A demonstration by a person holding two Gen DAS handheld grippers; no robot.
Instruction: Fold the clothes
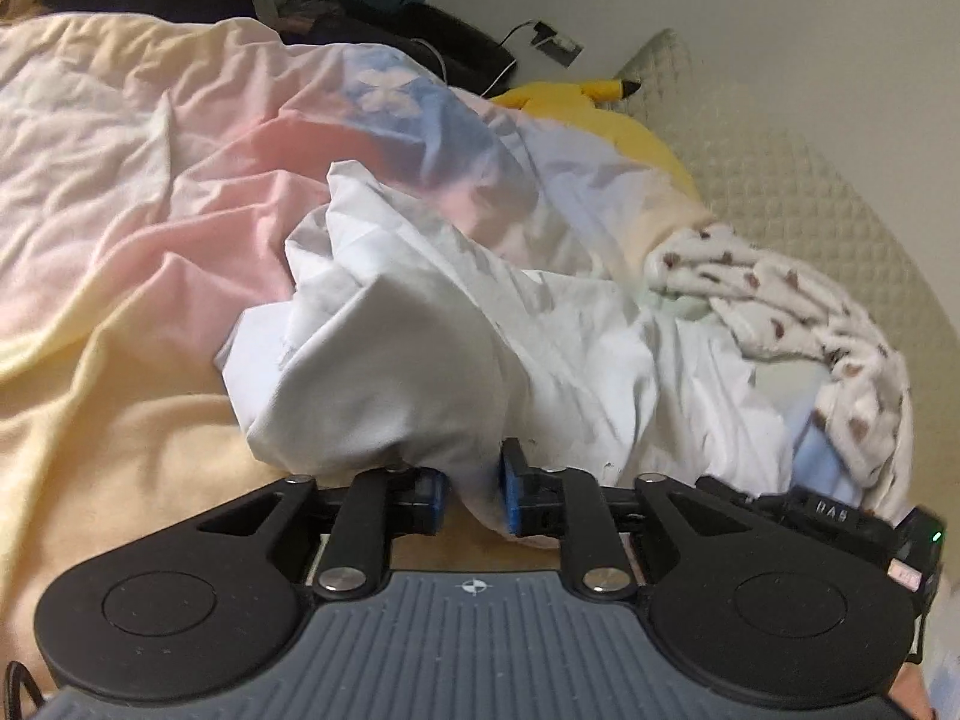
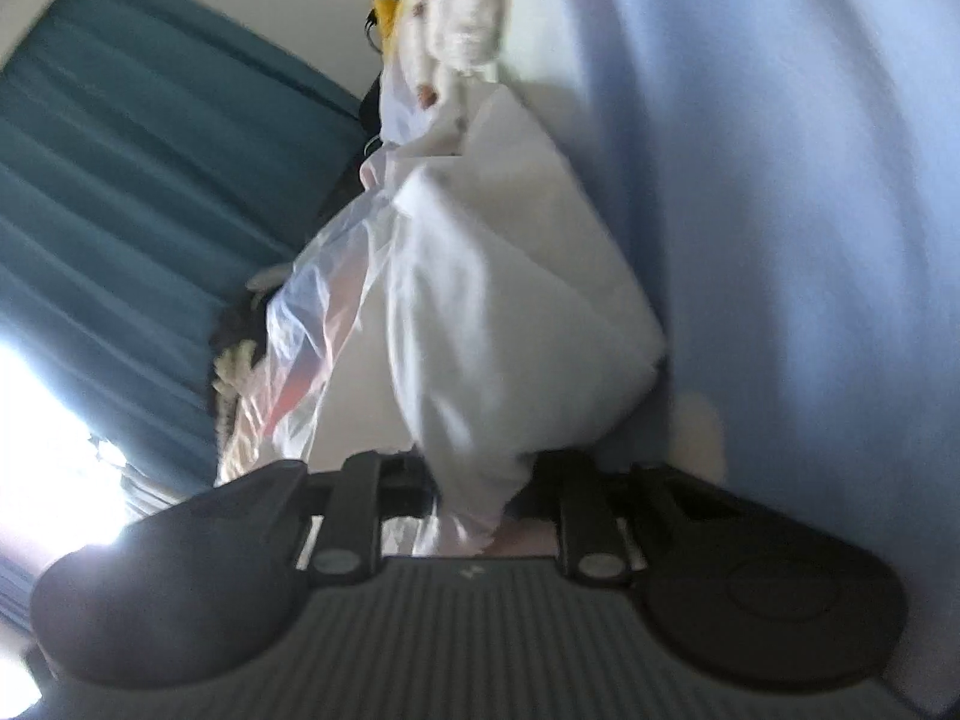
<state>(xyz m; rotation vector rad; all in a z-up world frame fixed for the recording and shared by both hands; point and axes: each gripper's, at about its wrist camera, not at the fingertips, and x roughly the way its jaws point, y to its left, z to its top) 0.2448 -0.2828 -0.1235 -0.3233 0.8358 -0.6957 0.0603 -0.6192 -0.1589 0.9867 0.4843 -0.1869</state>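
Note:
A crumpled white garment (image 1: 420, 324) lies on a bed over a pastel pink and yellow blanket (image 1: 120, 192). My left gripper (image 1: 473, 495) is shut on a fold of the white garment near the bed surface. In the right wrist view, which is blurred and tilted, my right gripper (image 2: 477, 501) is shut on another part of the same white garment (image 2: 504, 312), which hangs stretched away from it. A fuzzy white cloth with brown spots (image 1: 798, 306) lies at the garment's right end and also shows in the right wrist view (image 2: 456, 6).
A yellow plush toy (image 1: 576, 99) lies at the far side near a quilted beige headboard (image 1: 780, 168). A light blue cloth (image 2: 780, 180) fills the right side of the right wrist view. Teal curtains (image 2: 120, 180) and a bright window stand at left.

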